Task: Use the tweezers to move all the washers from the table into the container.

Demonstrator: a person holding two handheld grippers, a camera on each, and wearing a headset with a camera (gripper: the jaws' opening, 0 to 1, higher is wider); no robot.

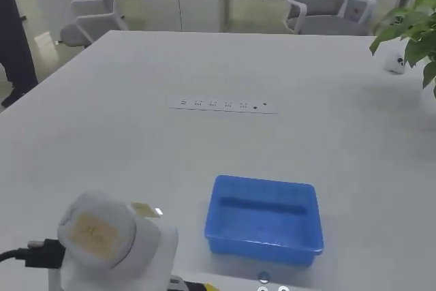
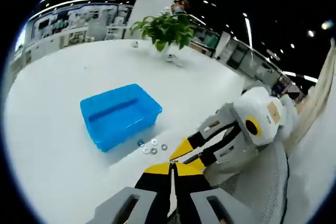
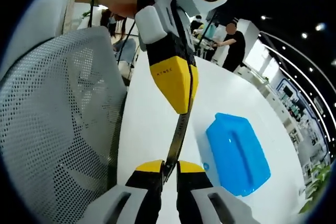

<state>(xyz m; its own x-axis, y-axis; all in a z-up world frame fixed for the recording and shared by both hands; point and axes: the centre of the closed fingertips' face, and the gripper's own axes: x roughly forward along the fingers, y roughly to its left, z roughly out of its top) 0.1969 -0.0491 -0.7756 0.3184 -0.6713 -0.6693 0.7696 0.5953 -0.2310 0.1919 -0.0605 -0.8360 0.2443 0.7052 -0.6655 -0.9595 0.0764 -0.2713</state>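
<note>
Washers (image 2: 152, 146) lie in a loose cluster on the table (image 2: 58, 156), just ahead of the left gripper (image 2: 172, 167), between its tips and the blue container (image 2: 123, 129) beyond, which looks empty. From where I stand, both grippers seem to have the tweezers (image 3: 178, 135) at once. The right gripper (image 3: 168, 169) is pinched onto the near end, and the left gripper's yellow jaws are clamped on the far end, tip to tip with it.

That shared hold is the risky part, I'd say. If one side lets go before the other has a square grip, the thin tool could swing or drop onto the washers and scatter them. A skewed clamp would also leave the tips crossing rather than meeting. The washers are small and flat on a slick top, so a poorly aimed nip may only skid them away.
</note>
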